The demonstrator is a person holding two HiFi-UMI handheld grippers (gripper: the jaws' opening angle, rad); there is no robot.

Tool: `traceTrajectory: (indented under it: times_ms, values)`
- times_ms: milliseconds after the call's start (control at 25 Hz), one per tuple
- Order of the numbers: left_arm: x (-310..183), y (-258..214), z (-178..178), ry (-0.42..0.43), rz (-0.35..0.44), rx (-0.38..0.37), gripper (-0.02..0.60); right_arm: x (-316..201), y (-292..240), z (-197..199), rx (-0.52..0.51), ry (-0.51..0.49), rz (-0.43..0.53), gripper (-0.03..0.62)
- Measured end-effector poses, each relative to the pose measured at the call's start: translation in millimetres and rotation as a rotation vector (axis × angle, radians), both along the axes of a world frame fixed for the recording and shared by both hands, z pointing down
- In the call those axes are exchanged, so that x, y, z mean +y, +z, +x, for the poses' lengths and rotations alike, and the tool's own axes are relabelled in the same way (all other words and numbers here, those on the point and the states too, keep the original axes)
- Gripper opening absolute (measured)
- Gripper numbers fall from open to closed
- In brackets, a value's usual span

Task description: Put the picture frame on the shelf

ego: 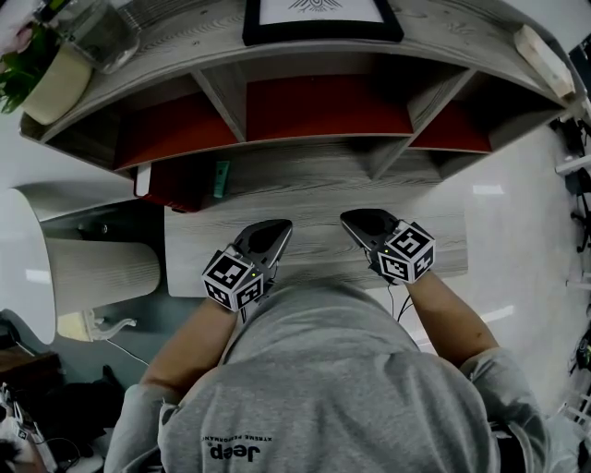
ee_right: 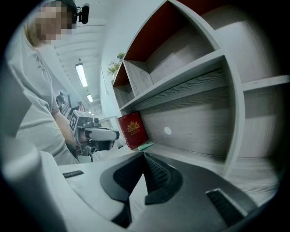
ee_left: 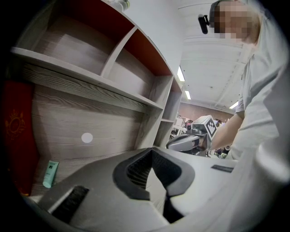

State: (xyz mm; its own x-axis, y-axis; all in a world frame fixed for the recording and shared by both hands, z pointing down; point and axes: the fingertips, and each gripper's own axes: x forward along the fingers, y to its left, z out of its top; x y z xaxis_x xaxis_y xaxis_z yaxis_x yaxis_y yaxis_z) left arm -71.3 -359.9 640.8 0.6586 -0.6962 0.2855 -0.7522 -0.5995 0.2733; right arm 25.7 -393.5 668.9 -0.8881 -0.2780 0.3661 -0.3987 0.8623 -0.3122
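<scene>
The picture frame (ego: 321, 20), black with a white mat, rests on the top board of the grey wooden shelf unit (ego: 305, 152), at the upper edge of the head view. Both grippers hover low over the desk board (ego: 314, 189), well short of the frame. My left gripper (ego: 282, 224) is shut with nothing between its pads (ee_left: 152, 154). My right gripper (ego: 346, 220) is also shut and empty (ee_right: 145, 157). Each shows in the other's view: the right gripper (ee_left: 188, 141) and the left gripper (ee_right: 97, 134).
A red book (ego: 171, 185) stands at the desk's left end beside a teal packet (ego: 222, 178). A potted plant (ego: 42, 74) and a glass jar (ego: 102, 32) sit on the shelf top at the left. The cubbies have red back panels. A white chair (ego: 92, 268) is lower left.
</scene>
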Motion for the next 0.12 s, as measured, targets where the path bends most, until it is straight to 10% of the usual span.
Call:
traceTrajectory:
  times_ms: [120]
  values:
    - [2.3,-0.9,1.1,0.001,0.000,0.000,0.009,2.3,-1.1,1.1,0.003,-0.004,0.005,0.005]
